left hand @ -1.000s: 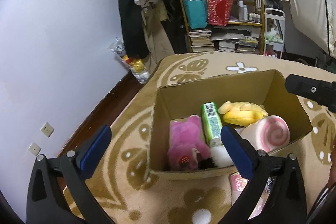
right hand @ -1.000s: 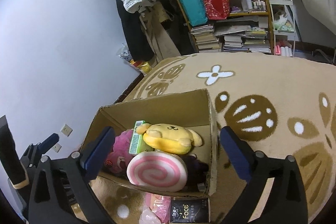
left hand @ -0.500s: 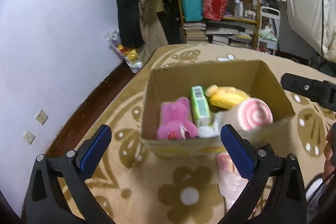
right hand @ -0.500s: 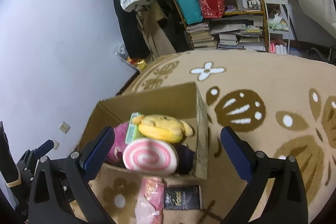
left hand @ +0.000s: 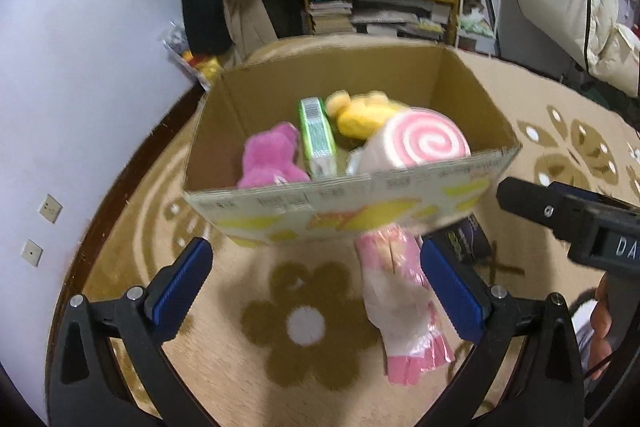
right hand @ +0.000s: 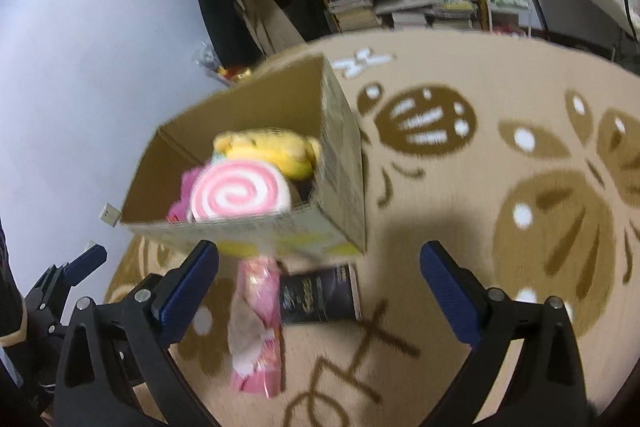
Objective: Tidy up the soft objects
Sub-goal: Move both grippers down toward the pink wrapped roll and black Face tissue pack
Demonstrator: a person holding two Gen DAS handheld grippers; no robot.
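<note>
Soft toys: pink plush (left hand: 270, 157), yellow plush (left hand: 360, 115), swirl cushion (left hand: 420, 143) sit in cardboard box (left hand: 344, 203). Pink packet (left hand: 400, 303) lies on rug just near of it. I'd lower left gripper (left hand: 316, 287), jaws wide, straddling packet; right gripper (right hand: 320, 275) wide, empty.

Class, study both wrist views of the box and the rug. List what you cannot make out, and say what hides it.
- Print on the cardboard box front: motion-blurred in both views.
- Pink plush, left wrist view: lower part hidden behind the box's front wall.
- Pink packet on the rug: its print is blurred in both views.
- Black packet: lettering unreadable; in the left wrist view the right jaw covers part of it.
</note>
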